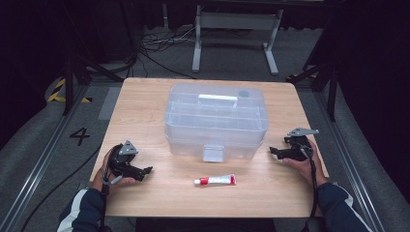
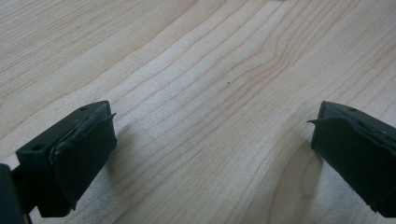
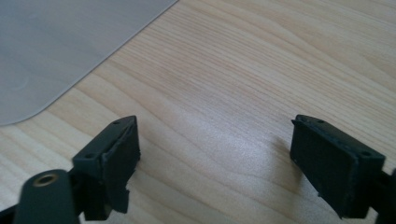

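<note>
Wooden desk (image 1: 145, 101) carries a clear plastic storage box (image 1: 216, 121) at centre, lid on, white handle (image 1: 217, 100) on top, front latch (image 1: 213, 152) facing the person; a small white tube with red print (image 1: 215, 180) lies flat on the desk just in front of the box, near but apart from the latch, its white cap end pointing to the left side; the tube sits between the two grippers, well apart from each.

Left gripper (image 1: 145, 171) rests low on the desk at the near left corner, held in the person's left hand (image 1: 113, 174), tips pointing inward toward the tube; in the left gripper view its jaws stand wide apart with bare wood grain between them, nothing held.

Right gripper (image 1: 273, 152) sits at the right edge of the desk, in the right hand (image 1: 302, 164), tips pointing toward the box's right front corner, near it but not touching; in the right gripper view the jaws are likewise spread wide over bare wood, with a rounded frosted corner, probably the box base, at upper left.

Grey three-cornered plates top both grippers; a cable runs back from each along the sleeve.

Grey floor around the desk; a "4" marked on the floor (image 1: 80, 136) at left; a metal stand (image 1: 237, 29) beyond the far edge.
</note>
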`<state>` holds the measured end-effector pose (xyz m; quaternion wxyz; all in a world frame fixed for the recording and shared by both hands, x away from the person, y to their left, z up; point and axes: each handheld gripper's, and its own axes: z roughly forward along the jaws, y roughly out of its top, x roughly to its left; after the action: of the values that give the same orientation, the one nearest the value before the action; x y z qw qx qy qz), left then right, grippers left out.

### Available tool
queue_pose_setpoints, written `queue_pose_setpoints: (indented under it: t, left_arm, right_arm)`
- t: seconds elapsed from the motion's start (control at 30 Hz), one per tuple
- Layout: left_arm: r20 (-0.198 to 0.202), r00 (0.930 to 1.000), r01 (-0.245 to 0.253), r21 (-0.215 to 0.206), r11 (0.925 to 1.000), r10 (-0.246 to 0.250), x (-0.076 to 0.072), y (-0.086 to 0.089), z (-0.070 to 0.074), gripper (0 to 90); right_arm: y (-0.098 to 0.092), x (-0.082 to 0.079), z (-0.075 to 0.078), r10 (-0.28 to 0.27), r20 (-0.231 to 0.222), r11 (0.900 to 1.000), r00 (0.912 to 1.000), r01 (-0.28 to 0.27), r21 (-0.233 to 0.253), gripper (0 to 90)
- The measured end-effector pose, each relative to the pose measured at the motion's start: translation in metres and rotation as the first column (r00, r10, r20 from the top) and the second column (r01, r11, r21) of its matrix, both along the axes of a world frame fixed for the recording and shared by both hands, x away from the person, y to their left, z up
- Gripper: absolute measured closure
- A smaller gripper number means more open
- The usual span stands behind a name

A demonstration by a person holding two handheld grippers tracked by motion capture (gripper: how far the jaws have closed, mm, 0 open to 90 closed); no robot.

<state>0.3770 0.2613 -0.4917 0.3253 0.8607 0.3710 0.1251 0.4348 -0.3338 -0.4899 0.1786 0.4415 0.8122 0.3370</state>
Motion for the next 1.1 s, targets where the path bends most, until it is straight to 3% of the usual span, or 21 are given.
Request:
queue_pose_setpoints:
  t: [0.13,0.27,0.7,1.1]
  left_arm:
    - [0.0,1.0,-0.001,0.0,1.0,0.001,0.0,0.0,0.0,0.1]
    - [0.0,1.0,-0.001,0.0,1.0,0.001,0.0,0.0,0.0,0.2]
    - [0.003,1.0,-0.002,0.003,1.0,0.002,0.0,0.0,0.0,0.3]
    - [0.003,1.0,-0.004,0.004,1.0,0.004,0.0,0.0,0.0,0.3]
  right_arm:
    - [0.001,-0.002,0.003,0.019,0.005,1.0,0.9998,-0.019,-0.001,17.4]
    - [-0.001,-0.007,0.011,0.032,0.028,0.999,0.9991,-0.033,0.021,18.0]
    - [-0.001,-0.022,0.04,0.079,0.116,0.996,0.9901,-0.082,0.019,19.7]
    - [-0.003,-0.028,0.053,0.09,0.143,0.996,0.9857,-0.092,0.012,22.7]
